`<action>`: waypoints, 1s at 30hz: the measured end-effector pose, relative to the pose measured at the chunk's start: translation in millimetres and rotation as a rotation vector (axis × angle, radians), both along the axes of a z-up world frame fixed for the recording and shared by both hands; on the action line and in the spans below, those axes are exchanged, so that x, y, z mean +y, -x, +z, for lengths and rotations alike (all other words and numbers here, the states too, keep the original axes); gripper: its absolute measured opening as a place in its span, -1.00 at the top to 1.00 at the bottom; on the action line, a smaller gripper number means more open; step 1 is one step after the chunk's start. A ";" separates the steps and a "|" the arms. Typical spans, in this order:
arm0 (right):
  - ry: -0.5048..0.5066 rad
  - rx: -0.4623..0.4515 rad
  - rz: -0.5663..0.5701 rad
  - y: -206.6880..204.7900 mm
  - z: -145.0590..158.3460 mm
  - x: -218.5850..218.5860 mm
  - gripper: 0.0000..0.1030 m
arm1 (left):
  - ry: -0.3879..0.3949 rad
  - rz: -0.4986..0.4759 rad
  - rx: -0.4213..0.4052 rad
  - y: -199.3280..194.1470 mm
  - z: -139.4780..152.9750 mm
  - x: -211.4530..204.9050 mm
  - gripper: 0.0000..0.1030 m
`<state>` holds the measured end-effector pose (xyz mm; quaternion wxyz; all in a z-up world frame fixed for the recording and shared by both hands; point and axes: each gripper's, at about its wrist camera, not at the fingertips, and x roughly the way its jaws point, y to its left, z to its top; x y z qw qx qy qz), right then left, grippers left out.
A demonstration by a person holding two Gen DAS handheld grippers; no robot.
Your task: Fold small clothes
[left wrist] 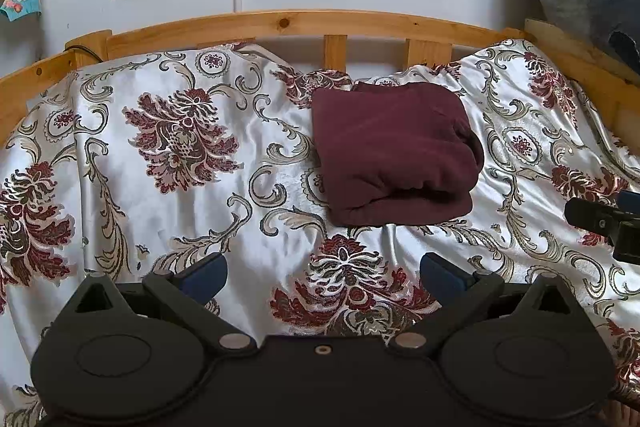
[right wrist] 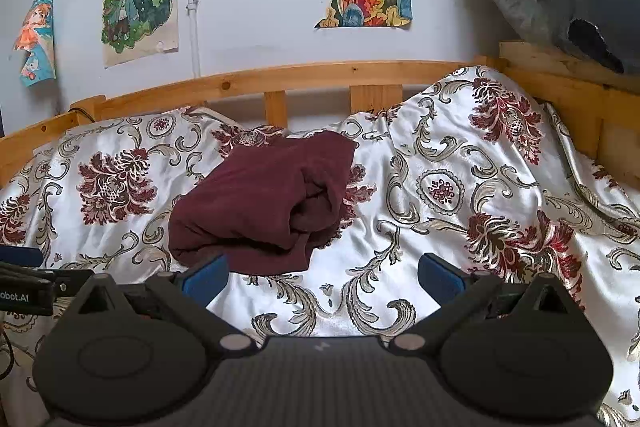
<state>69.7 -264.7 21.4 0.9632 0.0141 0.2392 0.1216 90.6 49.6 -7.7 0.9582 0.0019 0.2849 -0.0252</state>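
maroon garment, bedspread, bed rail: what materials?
Maroon garment: thick matte knit, likely fleece or sweatshirt cotton; soft rounded folds, no sheen.
Bedspread: glossy satin-like weave, probably synthetic or silk jacquard; bright highlights, woven floral pattern.
Bed rail: pale pine-like wood, light clear finish; knots and grain visible.

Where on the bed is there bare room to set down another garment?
Bare bedspread lies left of the folded maroon garment, up to the wooden rail. Another patch lies right of it, though rumpled. Both open grippers hold nothing.
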 end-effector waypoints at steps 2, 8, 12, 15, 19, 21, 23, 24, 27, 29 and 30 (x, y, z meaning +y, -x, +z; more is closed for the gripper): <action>0.004 -0.002 0.001 0.5 0.3 0.3 -1.00 | 0.000 -0.001 0.001 -0.2 -0.6 -0.1 -0.99; 0.006 -0.001 0.002 0.6 0.7 0.2 -1.00 | -0.002 -0.002 0.000 0.0 -0.8 -0.4 -0.99; 0.008 0.004 0.005 -0.1 0.3 0.6 -1.00 | -0.004 -0.005 -0.002 0.3 -1.0 -0.6 -0.99; 0.010 0.007 0.009 -0.8 0.3 1.1 -1.00 | -0.003 -0.007 0.000 0.4 -0.5 -0.5 -0.99; 0.012 0.006 0.010 -0.3 0.8 1.2 -1.00 | -0.004 -0.007 -0.001 0.4 -0.6 -0.6 -0.99; 0.011 0.007 0.009 -0.2 0.4 1.2 -1.00 | -0.004 -0.007 -0.001 0.5 -0.7 -0.7 -0.99; 0.011 0.008 0.009 -0.2 0.7 1.4 -1.00 | -0.006 -0.009 -0.001 0.9 -0.7 -0.7 -0.99; 0.011 0.008 0.010 -0.3 0.7 1.2 -1.00 | -0.006 -0.009 -0.001 0.9 -0.4 -1.1 -0.99; 0.010 0.008 0.009 -0.3 0.6 1.2 -1.00 | -0.006 -0.008 -0.001 1.1 -0.5 -1.1 -0.99; 0.009 0.009 0.009 -0.5 0.7 1.1 -1.00 | -0.006 -0.009 -0.001 0.9 -0.6 -1.1 -0.99; 0.009 0.009 0.008 -0.6 0.7 1.0 -1.00 | -0.006 -0.010 -0.001 0.8 -0.7 -1.1 -0.99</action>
